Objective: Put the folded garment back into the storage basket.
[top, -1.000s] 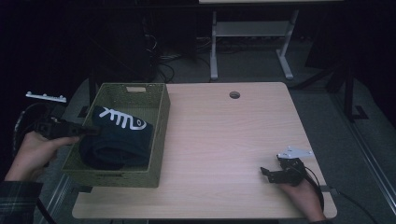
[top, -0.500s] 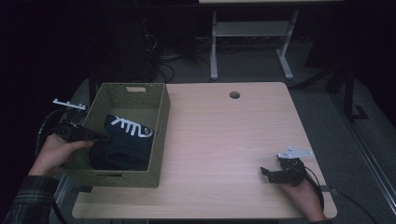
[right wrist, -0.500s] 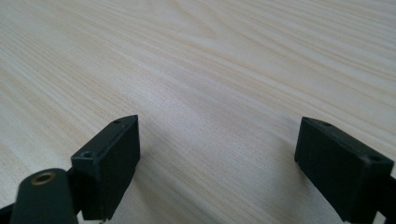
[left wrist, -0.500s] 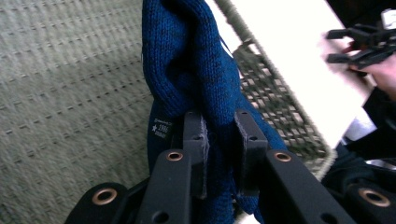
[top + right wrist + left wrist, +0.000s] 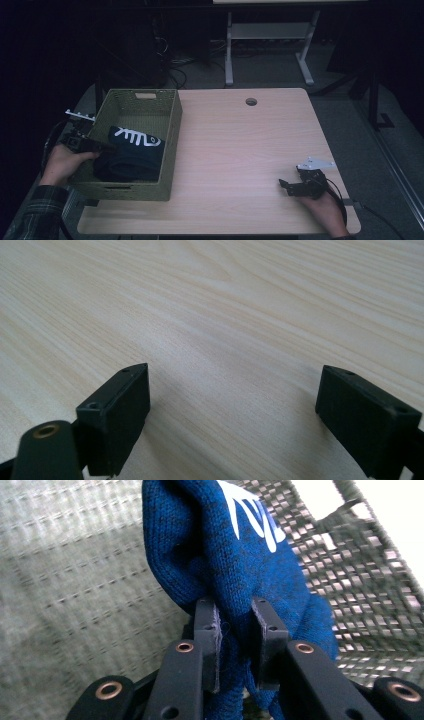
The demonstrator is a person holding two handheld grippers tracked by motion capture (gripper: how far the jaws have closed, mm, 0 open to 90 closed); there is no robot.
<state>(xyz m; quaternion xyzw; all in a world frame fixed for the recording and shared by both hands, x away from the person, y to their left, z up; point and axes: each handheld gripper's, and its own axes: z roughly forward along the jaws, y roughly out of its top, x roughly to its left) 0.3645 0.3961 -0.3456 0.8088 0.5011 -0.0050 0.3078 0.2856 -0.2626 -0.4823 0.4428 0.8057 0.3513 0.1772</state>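
Your left gripper is clamped on blue knit garment inside woven basket, prob. mid-placement. Right gripper wide, resting on counter. Next: release needs slack.

Wood table (pale): woven basket on left.

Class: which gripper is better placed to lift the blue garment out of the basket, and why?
Left. The left gripper is shut on the garment inside the basket; the right gripper sits open on the table, far away.
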